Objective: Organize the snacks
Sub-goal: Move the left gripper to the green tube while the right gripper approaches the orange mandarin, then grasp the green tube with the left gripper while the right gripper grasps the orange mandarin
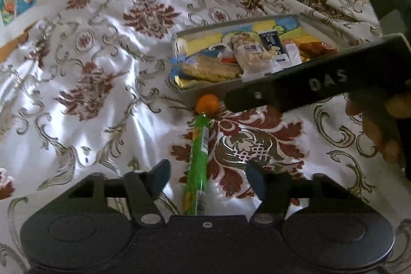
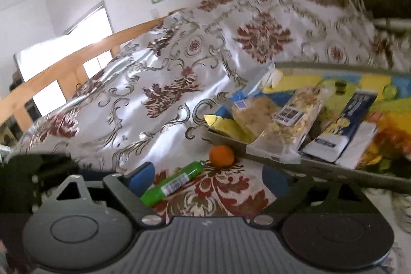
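Ahead of the left claw [image 1: 208, 179], whose jaws are standing apart, a green tube [image 1: 197, 166] is lying lengthwise on the bedspread [image 1: 84, 73], with an orange ball [image 1: 207, 103] at its far tip. Beyond, the snack tray [image 1: 195, 91] is blocking the way. Open bedspread is stretching away leftward. The right claw [image 1: 308, 84] is crossing overhead on the right.

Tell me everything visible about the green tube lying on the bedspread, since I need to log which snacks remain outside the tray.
The green tube is a slim, glossy, plastic-looking cylinder with a white barcode label and yellow print near its close end. It lies flat on the patterned bedspread, outside the tray. Its far tip sits right by a small orange ball; whether they touch is unclear. It lies between the open fingers of the left claw, ungripped.
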`<action>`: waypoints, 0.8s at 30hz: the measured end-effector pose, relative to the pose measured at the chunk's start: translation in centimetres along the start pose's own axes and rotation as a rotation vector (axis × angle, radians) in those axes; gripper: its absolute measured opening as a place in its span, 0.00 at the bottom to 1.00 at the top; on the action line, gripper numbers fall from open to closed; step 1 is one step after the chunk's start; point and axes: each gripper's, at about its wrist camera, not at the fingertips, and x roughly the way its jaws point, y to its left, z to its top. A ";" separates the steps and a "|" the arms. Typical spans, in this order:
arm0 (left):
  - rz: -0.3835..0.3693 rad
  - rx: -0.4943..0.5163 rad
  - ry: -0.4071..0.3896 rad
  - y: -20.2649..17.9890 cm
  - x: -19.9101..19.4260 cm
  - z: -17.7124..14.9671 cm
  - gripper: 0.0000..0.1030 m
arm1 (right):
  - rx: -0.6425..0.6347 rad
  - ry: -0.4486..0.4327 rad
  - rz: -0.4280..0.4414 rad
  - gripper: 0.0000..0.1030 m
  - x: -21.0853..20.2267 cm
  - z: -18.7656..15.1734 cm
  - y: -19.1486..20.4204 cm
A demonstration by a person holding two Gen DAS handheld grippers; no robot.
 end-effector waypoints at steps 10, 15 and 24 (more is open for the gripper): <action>-0.016 -0.083 0.102 1.7 2.4 -0.1 0.35 | 0.063 0.050 -0.016 0.74 4.6 0.5 -0.3; -0.017 -0.147 0.124 2.6 2.5 0.1 0.24 | 0.123 0.069 -0.067 0.63 6.5 0.6 -0.1; -0.013 -0.246 0.157 3.1 2.5 0.3 0.21 | 0.148 0.078 -0.123 0.52 8.8 0.7 -0.1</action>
